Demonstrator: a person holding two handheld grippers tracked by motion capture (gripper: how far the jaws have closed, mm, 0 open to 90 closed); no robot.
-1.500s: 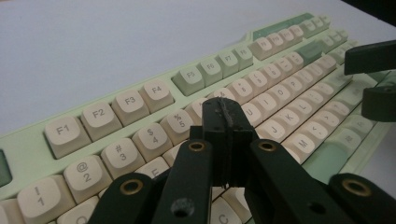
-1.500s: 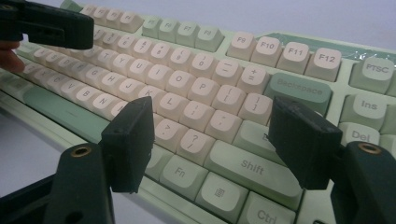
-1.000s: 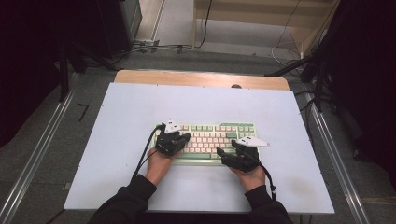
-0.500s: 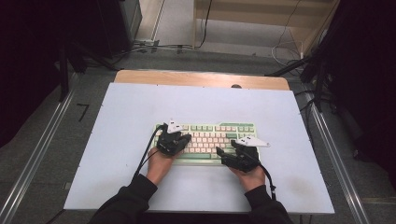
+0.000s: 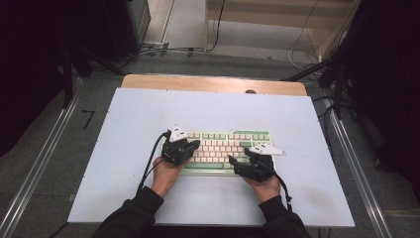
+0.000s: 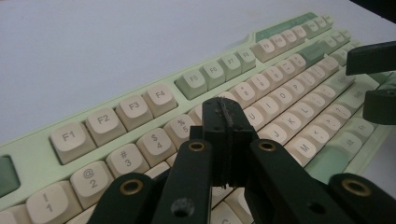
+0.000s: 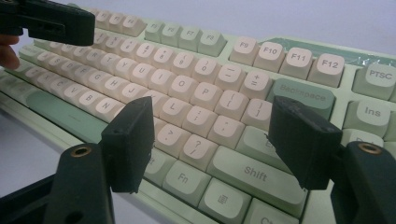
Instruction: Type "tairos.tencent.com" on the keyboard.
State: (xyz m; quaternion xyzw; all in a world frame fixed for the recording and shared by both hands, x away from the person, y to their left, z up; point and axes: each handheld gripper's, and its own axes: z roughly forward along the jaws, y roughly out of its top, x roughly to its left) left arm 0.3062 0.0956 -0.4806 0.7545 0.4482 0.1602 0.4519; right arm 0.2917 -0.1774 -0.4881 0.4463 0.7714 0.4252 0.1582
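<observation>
A pale green keyboard (image 5: 223,148) with cream keys lies on the white table (image 5: 124,148), near the person's side. My left gripper (image 5: 194,145) hovers over the keyboard's left end; in the left gripper view its jaws (image 6: 224,116) are shut together with nothing between them, tips above the number and letter rows of the keyboard (image 6: 140,105). My right gripper (image 5: 237,162) is at the keyboard's lower right; in the right gripper view it (image 7: 217,140) stands open, its pads (image 7: 130,140) straddling the keys around Shift on the keyboard (image 7: 205,70), holding nothing.
A wooden strip (image 5: 213,83) borders the table's far edge. Metal rails (image 5: 44,163) run along both sides, and cables lie on the floor (image 5: 163,49) beyond. Bare table surface surrounds the keyboard on all sides.
</observation>
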